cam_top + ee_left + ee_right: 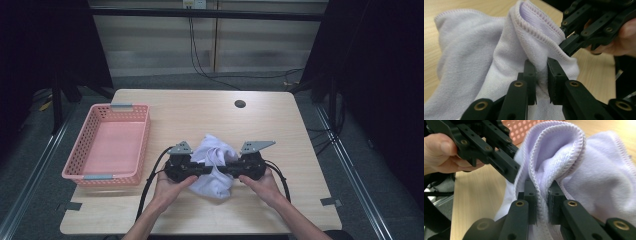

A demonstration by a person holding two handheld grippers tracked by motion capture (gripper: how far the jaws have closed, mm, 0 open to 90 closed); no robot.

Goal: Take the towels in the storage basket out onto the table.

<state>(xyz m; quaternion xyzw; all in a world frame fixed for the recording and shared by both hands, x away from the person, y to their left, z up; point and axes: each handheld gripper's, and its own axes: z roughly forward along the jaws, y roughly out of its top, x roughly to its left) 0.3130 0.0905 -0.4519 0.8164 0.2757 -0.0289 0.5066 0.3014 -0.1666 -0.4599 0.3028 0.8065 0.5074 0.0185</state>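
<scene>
There is one towel [215,167], one pink basket [87,150], and two grippers on one wooden table [280,125]. The towel is pale purple and soft, with a stitched edge, and it is all bunched up. It sits near the front of the table, between the two hands. The left gripper [541,72] pinches a fold of the towel. The right gripper [541,192] pinches the towel's edge. The basket stands well to the left.
</scene>
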